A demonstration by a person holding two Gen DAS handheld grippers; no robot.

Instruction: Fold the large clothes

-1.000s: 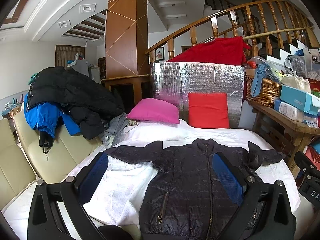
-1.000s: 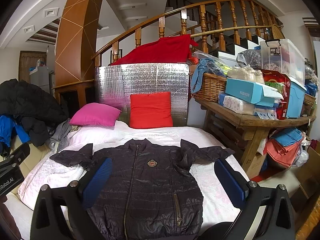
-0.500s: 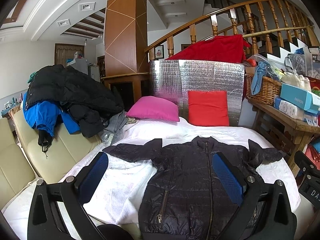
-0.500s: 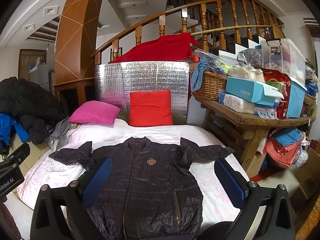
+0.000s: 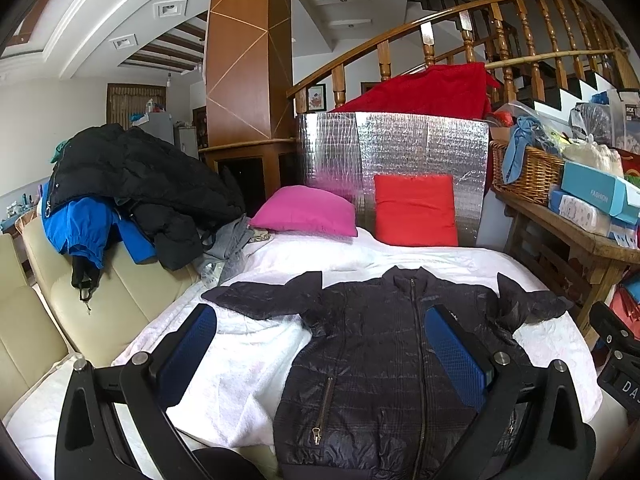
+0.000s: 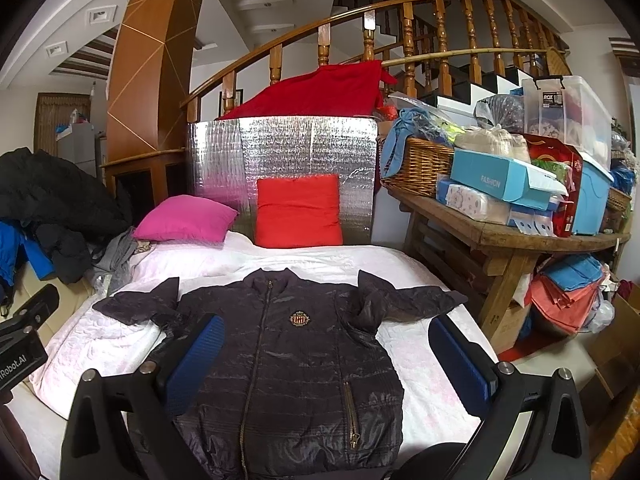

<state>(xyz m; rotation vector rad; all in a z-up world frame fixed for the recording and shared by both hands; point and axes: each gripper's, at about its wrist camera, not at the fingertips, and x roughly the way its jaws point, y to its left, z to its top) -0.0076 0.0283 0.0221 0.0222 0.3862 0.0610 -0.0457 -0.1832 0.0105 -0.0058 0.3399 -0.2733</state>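
Note:
A dark quilted zip jacket (image 5: 384, 352) (image 6: 296, 364) lies flat and face up on the white bed cover (image 5: 224, 384) (image 6: 104, 336), zipped, with both sleeves spread sideways. It has a small crest on the chest. My left gripper (image 5: 320, 356) hovers open above the jacket's left half and the bare cover beside it. My right gripper (image 6: 328, 364) hovers open over the jacket's body. Neither holds anything. The blue pads (image 5: 188, 352) (image 6: 460, 364) stand wide apart.
A pink pillow (image 5: 308, 216) and a red pillow (image 5: 416, 210) lean on a silver foil panel (image 6: 280, 148) at the bed's head. A cream sofa (image 5: 92, 292) piled with dark and blue coats stands left. A cluttered wooden bench (image 6: 492, 232) stands right.
Both views have shifted slightly, so the jacket sits a little higher in frame. Both grippers stay open and the jacket has not moved.

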